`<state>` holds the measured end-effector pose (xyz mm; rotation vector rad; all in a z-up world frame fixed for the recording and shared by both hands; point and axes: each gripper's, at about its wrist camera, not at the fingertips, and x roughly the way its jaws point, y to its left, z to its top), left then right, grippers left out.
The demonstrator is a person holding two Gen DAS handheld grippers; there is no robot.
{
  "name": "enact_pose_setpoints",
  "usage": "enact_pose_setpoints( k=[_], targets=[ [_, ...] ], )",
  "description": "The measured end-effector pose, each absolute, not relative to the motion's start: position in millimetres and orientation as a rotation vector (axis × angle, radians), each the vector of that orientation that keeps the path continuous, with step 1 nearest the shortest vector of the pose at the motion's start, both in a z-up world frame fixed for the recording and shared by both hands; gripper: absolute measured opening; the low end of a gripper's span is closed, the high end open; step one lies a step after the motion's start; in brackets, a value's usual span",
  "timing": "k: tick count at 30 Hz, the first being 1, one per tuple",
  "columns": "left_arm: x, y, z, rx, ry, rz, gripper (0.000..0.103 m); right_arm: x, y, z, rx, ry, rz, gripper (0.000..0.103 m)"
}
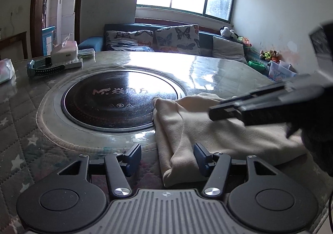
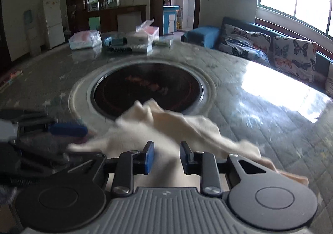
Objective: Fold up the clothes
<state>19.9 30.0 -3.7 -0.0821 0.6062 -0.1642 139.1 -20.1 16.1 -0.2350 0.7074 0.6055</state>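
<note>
A cream garment (image 1: 208, 130) lies bunched on the near right part of the round table (image 1: 25, 125), its far corner over the rim of the black hob (image 1: 116, 98). My left gripper (image 1: 167, 158) stands open low over the table, with the garment's folded left edge between its fingers. Over the middle of the garment, my right gripper (image 1: 218, 109) reaches in from the right, blurred. In the right wrist view the garment (image 2: 166, 121) rises in a blurred ridge, and my right gripper (image 2: 167, 158) is open with cloth showing in the gap. A blue left finger (image 2: 68, 130) shows at the left.
On the table's far side sit a tissue box (image 1: 64, 50), a strap-like band (image 1: 41, 67) and plastic-wrapped packs (image 2: 85, 40). A sofa with butterfly cushions (image 1: 177, 36) runs behind the table under a bright window. Glare covers the glass top (image 2: 276, 88).
</note>
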Motion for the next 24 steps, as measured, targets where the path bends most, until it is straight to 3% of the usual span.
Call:
enact_pose_setpoints(
  k=[9, 24],
  targets=[
    [19.0, 30.6, -4.0, -0.089, 0.604, -0.172, 0.060, 182.5, 6.7, 7.7, -0.240, 0.758, 0.579, 0.014],
    [19.7, 33.6, -4.2, -0.106, 0.603, -0.169, 0.063, 178.8, 36.4, 13.5, -0.328, 0.726, 0.697, 0.015]
  ],
)
